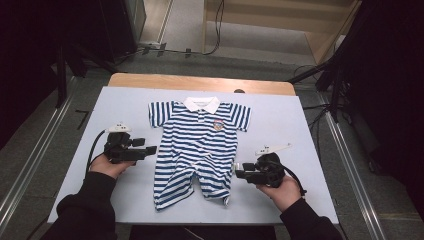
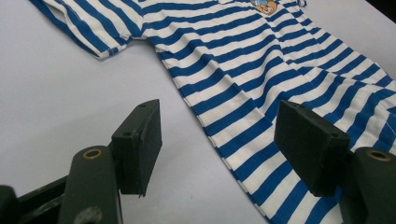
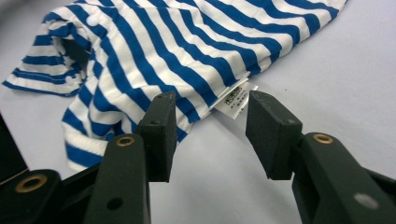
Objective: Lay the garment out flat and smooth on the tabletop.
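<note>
right gripper (image 3: 210, 135) jaws apart | romper (image 3: 187, 51) hem, label just ahead

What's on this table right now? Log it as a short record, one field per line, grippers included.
garment: blue-and-white striped baby romper, lying flat, collar toward the far edge
surface: pale table cover
chest detail: small badge
care label: white tag sticking out from the side hem
left gripper: open, at the romper's left edge, nothing between the jaws
right gripper: open, at the right side hem, jaws apart on either side of the tag without pressing it
romper legs: lower end rumpled, snap buttons visible
</note>
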{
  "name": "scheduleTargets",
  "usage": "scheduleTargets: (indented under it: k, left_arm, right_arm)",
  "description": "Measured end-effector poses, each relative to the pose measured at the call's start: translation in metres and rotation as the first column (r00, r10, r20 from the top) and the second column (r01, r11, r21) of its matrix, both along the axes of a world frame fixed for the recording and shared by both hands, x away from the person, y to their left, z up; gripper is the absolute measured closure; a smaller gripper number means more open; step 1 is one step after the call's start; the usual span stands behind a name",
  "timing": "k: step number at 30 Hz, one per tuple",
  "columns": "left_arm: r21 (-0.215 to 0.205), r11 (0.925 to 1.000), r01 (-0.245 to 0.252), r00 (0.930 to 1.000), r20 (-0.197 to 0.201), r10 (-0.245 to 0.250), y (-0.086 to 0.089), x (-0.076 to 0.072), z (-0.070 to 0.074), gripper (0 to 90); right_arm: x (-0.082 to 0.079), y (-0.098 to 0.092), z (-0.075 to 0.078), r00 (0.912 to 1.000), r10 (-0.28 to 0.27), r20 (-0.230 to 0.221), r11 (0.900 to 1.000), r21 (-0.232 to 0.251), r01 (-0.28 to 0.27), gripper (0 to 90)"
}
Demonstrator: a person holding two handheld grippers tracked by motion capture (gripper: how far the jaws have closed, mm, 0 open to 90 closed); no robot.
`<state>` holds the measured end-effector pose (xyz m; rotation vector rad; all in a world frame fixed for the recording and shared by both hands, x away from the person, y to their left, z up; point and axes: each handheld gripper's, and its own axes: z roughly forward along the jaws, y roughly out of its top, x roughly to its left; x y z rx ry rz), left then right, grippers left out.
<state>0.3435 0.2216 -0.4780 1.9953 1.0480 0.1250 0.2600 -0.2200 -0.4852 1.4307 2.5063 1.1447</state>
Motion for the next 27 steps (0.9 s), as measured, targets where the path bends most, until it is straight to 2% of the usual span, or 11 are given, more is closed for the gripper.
scheduleTargets:
  k: [6, 10, 13, 18, 20, 23, 27]
  left_arm:
    - [0.004, 1.0000, 0.000, 1.0000, 0.002, 0.000, 0.000, -0.001, 0.000, 32.7]
    - [0.002, 1.0000, 0.001, 1.0000, 0.003, -0.001, -0.001, -0.001, 0.000, 32.7]
    - [0.003, 1.0000, 0.003, 1.0000, 0.003, -0.003, 0.000, -0.001, 0.000, 32.7]
    - [0.003, 1.0000, 0.002, 1.0000, 0.004, -0.002, 0.000, -0.001, 0.000, 32.7]
    - [0.002, 1.0000, 0.002, 1.0000, 0.004, -0.002, 0.001, -0.001, 0.001, 32.7]
    - [0.003, 1.0000, 0.002, 1.0000, 0.003, -0.002, 0.001, -0.001, 0.001, 32.7]
    - [0.004, 1.0000, 0.002, 1.0000, 0.004, -0.002, 0.001, -0.002, 0.001, 32.7]
  right_arm:
    - [-0.002, 0.009, -0.003, 0.9999, 0.014, -0.003, 1.000, -0.010, -0.014, 49.2]
    - [0.001, 0.012, -0.008, 0.9993, 0.000, 0.038, 0.999, -0.039, 0.001, 42.8]
    - [0.008, 0.012, -0.013, 0.9989, -0.020, 0.043, 0.999, -0.046, 0.022, 37.7]
    - [0.022, 0.018, -0.022, 0.9996, -0.024, 0.014, 0.999, -0.038, 0.025, 37.6]
    - [0.026, 0.022, -0.026, 0.9999, -0.011, 0.011, 0.998, -0.059, 0.012, 39.7]
    - [0.028, 0.026, -0.027, 0.9998, -0.002, 0.020, 0.998, -0.063, 0.003, 49.8]
    - [0.026, 0.027, -0.027, 1.0000, 0.003, 0.000, 0.998, -0.062, -0.003, 70.7]
